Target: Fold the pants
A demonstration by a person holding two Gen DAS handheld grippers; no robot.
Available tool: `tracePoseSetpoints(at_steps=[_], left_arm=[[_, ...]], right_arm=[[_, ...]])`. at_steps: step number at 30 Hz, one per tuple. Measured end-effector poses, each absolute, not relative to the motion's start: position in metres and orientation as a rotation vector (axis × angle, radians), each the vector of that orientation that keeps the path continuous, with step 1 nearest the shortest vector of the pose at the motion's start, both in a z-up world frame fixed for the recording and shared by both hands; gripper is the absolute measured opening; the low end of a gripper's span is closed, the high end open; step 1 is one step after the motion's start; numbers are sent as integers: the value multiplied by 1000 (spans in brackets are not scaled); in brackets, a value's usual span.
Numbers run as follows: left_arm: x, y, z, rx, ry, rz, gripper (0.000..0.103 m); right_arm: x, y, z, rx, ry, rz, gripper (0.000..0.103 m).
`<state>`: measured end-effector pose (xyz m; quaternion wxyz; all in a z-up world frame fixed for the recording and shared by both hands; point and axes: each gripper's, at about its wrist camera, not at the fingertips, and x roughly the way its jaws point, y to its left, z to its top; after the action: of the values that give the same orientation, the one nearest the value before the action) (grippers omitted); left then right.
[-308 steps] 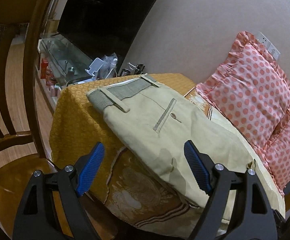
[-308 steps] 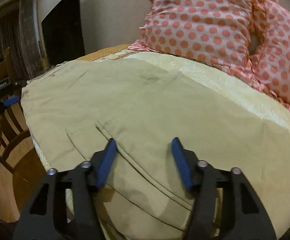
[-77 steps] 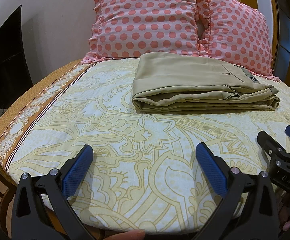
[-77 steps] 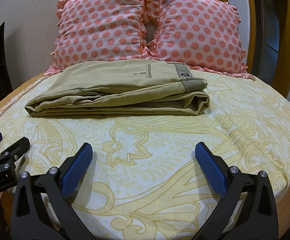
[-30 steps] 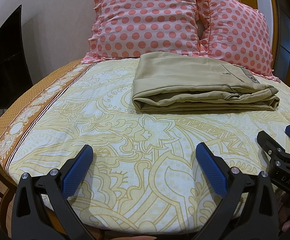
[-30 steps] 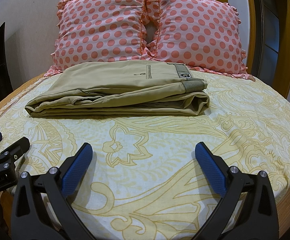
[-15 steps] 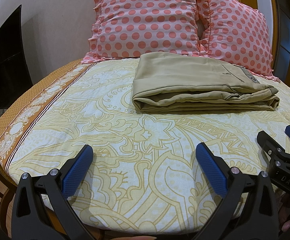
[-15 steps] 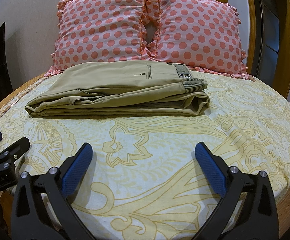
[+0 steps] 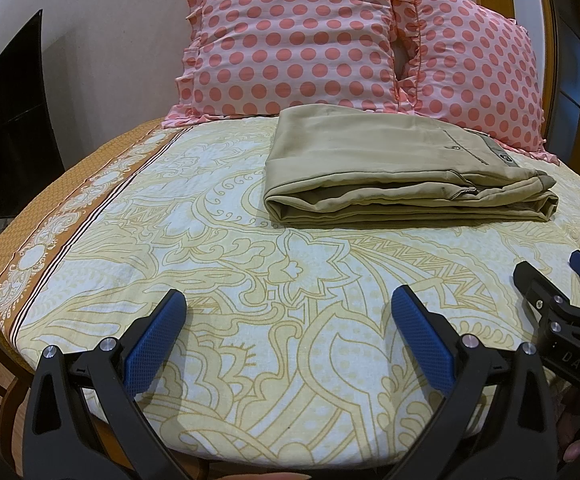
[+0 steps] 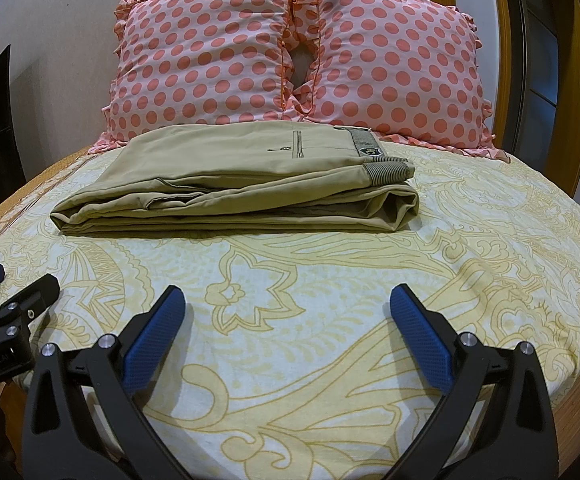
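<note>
Here, both the left tool (image 9: pixel 289 322) and the right tool (image 10: pixel 287 320) are held with jaws spread wide and empty above the near edge of the bed (image 10: pixel 330 360), well apart from the pants (image 10: pixel 241 188). Farther back, the pants are laid in a folded stack just before the pillows (image 10: pixel 298 56); the loosely gaping layers at its waistband end could be dragged askew if snagged by a careless touch.

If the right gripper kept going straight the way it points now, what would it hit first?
Most likely the folded pants. The right gripper hangs open over bare bedsheet, aimed at the near edge of the stack, with the polka-dot pillows behind. If it is angled down, it would touch the sheet first; depth is unclear.
</note>
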<state>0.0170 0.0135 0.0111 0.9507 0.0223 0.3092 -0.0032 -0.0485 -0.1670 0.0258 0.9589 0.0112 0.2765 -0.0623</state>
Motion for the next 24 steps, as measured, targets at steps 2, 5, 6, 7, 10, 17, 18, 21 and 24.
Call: tracePoseSetpoints(at_steps=[2,5,6,7,10,17,18,21,24], left_arm=[[17,14,11,45,629,-6,102],[17,14,11,45,629,-6,102],[17,14,11,45,629,-6,102],[17,14,11,45,629,-6,102],[17,13,11,45,630,-6,102],[17,14,11,44,628,-6,102],[17,14,11,46,627,-7,102],[16,13,11,46,626,-11,102],[15,13,11,47,628,-13,102]], right_arm=[[-49,-167,26,23,561,-126,101],[-48,-167,26,22,560,-126,101],[-48,-167,26,23,561,-126,101],[-48,-167,26,23,561,-126,101],[-48,-167,25,23,560,-127,101],[-48,-167,25,23,560,-127,101],[-49,-166,25,22,559,-127,101],[-48,-167,25,23,559,-127,101],[-49,-167,25,23,560,-127,101]])
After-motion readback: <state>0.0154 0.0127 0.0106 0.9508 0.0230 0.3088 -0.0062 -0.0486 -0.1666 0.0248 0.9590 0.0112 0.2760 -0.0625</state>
